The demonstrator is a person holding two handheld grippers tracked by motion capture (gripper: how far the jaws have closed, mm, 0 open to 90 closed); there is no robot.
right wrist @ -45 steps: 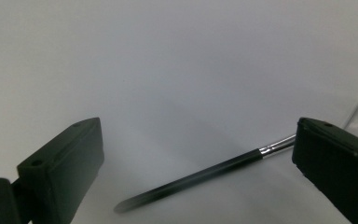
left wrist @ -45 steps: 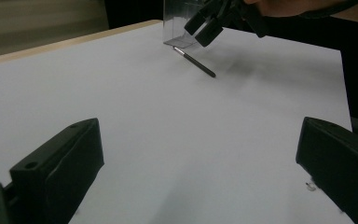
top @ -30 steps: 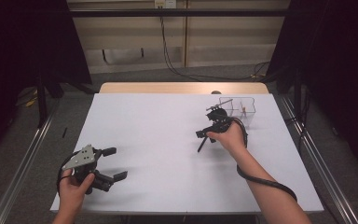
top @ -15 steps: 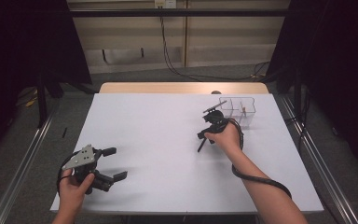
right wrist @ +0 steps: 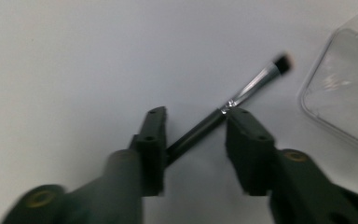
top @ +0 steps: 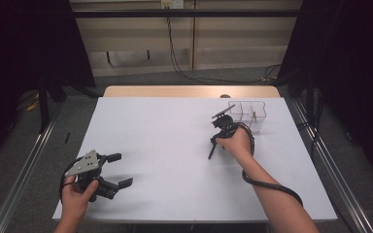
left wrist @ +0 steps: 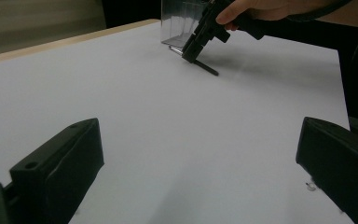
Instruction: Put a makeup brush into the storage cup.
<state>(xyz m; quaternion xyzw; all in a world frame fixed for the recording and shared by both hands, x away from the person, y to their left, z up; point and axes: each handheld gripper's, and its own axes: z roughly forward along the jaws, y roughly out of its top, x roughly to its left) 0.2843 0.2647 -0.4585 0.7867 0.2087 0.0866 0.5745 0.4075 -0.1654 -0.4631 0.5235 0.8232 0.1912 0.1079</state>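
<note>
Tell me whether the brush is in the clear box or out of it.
Out. The brush lies on the white table beside the clear box, crossing between the right gripper jaws, which have just been closing.

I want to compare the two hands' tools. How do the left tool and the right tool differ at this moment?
The left tool stands wide open with nothing between its jaws; the right tool has just been closing around a brush. The left tool is near the person; the right tool is beside the clear box. Both are black.

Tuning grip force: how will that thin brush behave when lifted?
The brush looks stiff and light: a slim black handle with a metal ferrule. A round handle probably rolls or slips. It lies slantwise between the right tongs, so it may pivot.
</note>
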